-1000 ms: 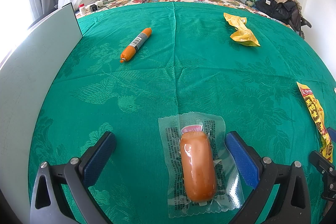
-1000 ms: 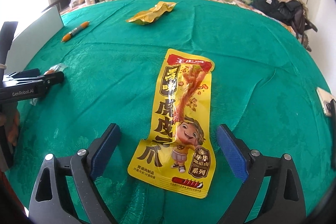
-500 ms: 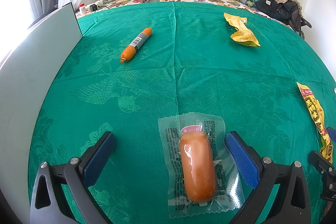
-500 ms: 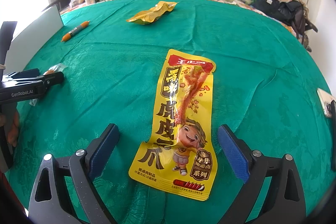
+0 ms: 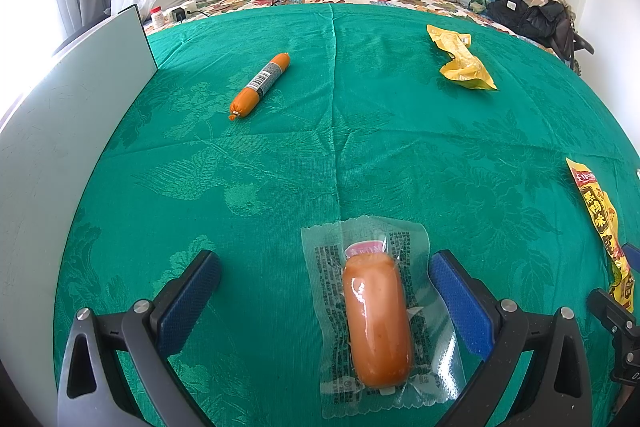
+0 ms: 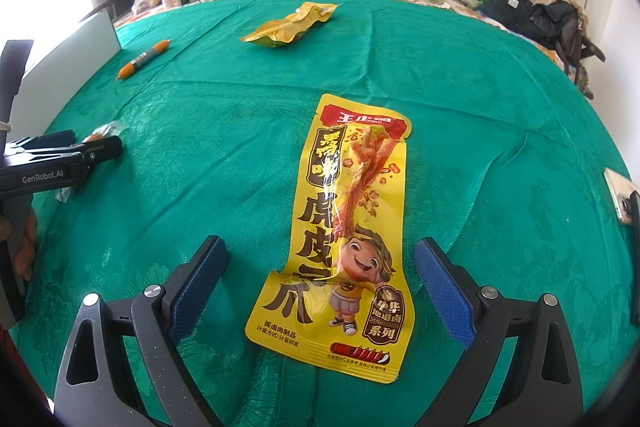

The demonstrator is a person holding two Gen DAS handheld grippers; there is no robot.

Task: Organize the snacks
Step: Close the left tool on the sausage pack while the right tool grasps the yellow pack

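Nothing much has shifted: my left gripper [image 5: 324, 303] stays spread wide around the vacuum-packed sausage [image 5: 376, 319], right gripper [image 6: 320, 291] wide astride the yellow chicken-feet packet [image 6: 344, 239], both toward six o'clock; I'd centre the sausage before closing, since it lies nearer the right finger

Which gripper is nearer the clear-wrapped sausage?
Left. The left gripper is open with the clear-wrapped sausage between its fingers. The right gripper is off to that sausage's right, straddling the yellow packet.
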